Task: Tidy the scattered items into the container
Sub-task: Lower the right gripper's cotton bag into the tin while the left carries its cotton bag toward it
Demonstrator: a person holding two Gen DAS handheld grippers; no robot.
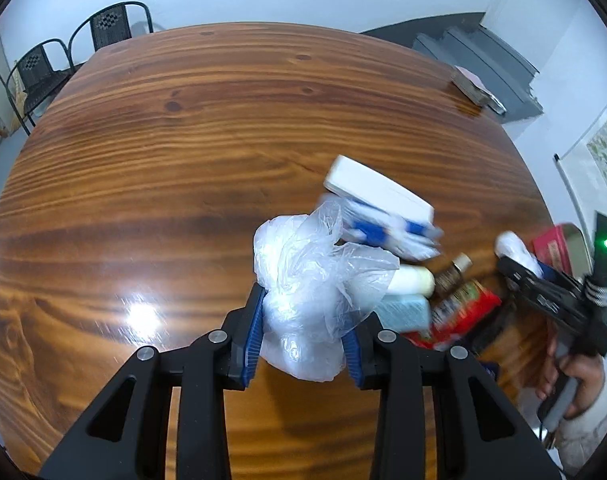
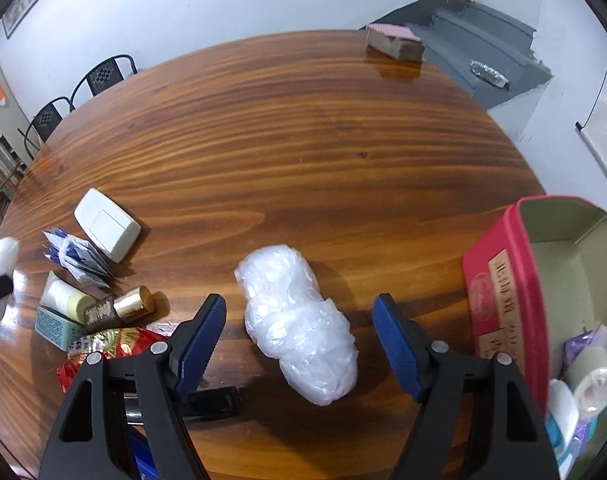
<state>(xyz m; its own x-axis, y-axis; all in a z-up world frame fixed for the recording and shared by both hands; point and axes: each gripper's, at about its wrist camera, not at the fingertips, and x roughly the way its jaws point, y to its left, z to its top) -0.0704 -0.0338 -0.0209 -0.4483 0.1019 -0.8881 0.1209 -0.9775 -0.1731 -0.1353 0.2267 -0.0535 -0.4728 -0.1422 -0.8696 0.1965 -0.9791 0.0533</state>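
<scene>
While the left claw (image 1: 303, 340) clamps a plastic bag (image 1: 311, 280), the red tin (image 2: 503, 300) holds a bandage roll (image 2: 593, 376).

The left hand-held gripper (image 1: 303, 332) is clamped on something, while the right hand-held gripper (image 2: 299, 340) gapes wide.

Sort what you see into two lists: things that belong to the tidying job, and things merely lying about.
Job:
red tin
bag in the left gripper
second bag between the open right gripper fingers
white box
blue sachets
gold-capped bottle
red packet

Lying about:
chairs
pink-topped block
foil tray
</scene>
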